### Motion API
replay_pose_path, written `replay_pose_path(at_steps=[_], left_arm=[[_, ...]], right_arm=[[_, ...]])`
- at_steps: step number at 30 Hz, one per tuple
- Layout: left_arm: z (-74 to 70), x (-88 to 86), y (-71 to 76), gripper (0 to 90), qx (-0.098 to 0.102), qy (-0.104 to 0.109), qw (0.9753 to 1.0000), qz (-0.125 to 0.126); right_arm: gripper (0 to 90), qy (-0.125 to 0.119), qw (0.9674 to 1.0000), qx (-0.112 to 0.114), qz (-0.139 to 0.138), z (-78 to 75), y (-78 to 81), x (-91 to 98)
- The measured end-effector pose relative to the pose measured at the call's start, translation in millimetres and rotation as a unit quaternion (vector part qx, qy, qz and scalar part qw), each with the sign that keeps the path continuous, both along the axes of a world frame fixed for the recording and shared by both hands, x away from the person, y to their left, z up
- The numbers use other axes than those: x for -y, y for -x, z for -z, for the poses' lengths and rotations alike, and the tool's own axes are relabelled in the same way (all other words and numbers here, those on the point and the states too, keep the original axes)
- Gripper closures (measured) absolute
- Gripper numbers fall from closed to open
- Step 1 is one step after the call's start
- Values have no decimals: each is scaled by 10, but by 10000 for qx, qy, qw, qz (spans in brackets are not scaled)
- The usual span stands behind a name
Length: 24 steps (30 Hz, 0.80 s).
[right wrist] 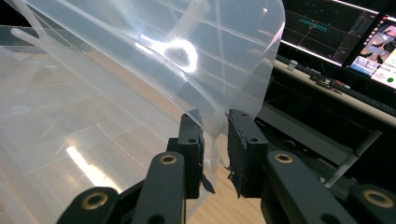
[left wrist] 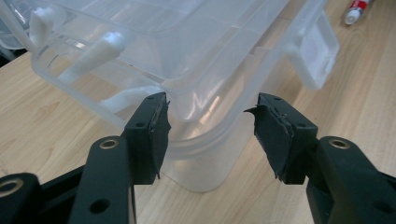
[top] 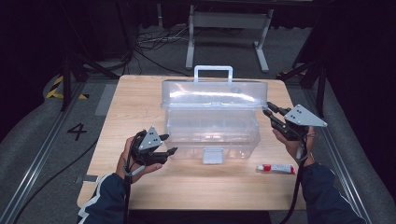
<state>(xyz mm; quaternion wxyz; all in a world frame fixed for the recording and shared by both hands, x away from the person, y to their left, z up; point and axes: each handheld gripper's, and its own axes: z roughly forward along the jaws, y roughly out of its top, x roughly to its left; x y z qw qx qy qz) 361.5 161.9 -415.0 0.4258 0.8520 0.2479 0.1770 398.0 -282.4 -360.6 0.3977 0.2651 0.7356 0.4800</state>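
Right gripper (right wrist: 215,140) jaws standing narrow, straddling the edge of the raised lid (top: 215,94) of the clear box (top: 212,133); pads look just off it. Left gripper (left wrist: 210,135) jaws gaping half-wide at the box's near-left corner, not gripping. Box sitting mid-desk (top: 140,93). Tube (top: 276,168) lying right of the box's front latch (top: 213,155).
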Motion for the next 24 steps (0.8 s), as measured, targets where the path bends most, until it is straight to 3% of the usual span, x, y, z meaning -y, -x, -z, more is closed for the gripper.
replay_pose_path(at_steps=[8,24], left_arm=[[-3,-124,-52,489,77,-32,9996,-253],[-4,-146,-72,502,72,41,9997,-245]], right_arm=[[763,-43,10000,0,24,-47,4,-141],[791,-318,9989,192,279,-131,-137,-190]])
